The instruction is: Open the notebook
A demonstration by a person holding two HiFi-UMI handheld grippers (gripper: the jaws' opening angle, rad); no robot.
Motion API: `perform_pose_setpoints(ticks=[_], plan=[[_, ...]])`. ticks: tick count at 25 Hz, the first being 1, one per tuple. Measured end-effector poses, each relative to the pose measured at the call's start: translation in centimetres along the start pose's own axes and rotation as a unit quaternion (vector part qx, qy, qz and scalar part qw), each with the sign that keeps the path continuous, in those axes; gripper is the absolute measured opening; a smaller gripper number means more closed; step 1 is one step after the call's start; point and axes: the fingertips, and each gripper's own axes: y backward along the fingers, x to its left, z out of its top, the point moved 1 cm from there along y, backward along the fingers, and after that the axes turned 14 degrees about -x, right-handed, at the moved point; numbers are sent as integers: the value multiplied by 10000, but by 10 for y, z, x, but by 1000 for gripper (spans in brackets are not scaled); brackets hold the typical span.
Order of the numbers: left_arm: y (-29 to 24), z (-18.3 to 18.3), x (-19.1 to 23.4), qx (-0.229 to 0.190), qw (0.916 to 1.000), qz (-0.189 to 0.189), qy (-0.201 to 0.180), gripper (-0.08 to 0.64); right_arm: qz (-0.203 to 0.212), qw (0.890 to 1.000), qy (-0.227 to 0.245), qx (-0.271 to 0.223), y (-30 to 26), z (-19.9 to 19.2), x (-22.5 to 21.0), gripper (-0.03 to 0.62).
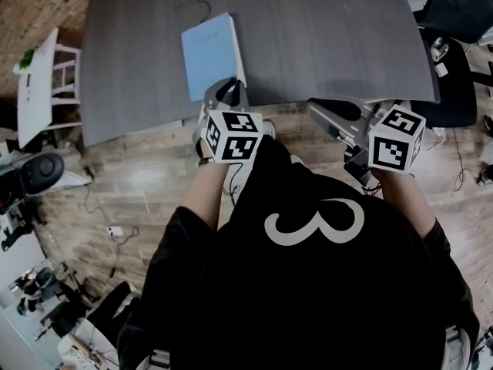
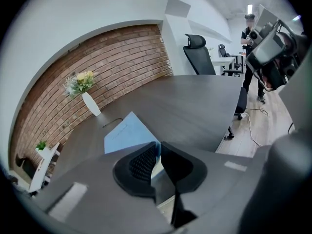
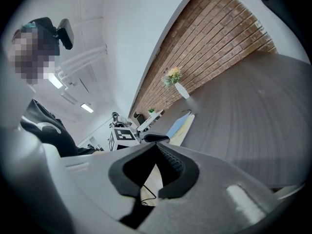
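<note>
A grey table (image 1: 323,37) fills the top of the head view, and a brick wall (image 2: 97,67) runs beyond its far side. The notebook (image 1: 208,52) lies flat and closed near the table's near edge, left of centre, blue cover up. The left gripper (image 1: 229,88) sits at the notebook's near right corner. Its jaws are pinched on that corner (a sliver of blue shows between the tips). The right gripper (image 1: 314,106) hangs well apart to the right, at the table's edge, jaws closed tip to tip on nothing. A small white vase (image 2: 90,103) of flowers stands by the wall.
</note>
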Motion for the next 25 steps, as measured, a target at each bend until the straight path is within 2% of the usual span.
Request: perform_pose_setpoints(ticks=[4,15,19,25], plan=[[7,6,10,-42,9998,148,107,38,111,9999,21,-33,-4,4,4,2],[31,22,43,-459,9941,458,873,32,460,9988,150,87,-26,10,21,2],[43,23,56,-637,9879,611,1279,31,588,9981,176,113,-36,11,26,2],[69,19,90,-914,9734,935,1883,31,765,9966,225,199,-59,10,39,2]])
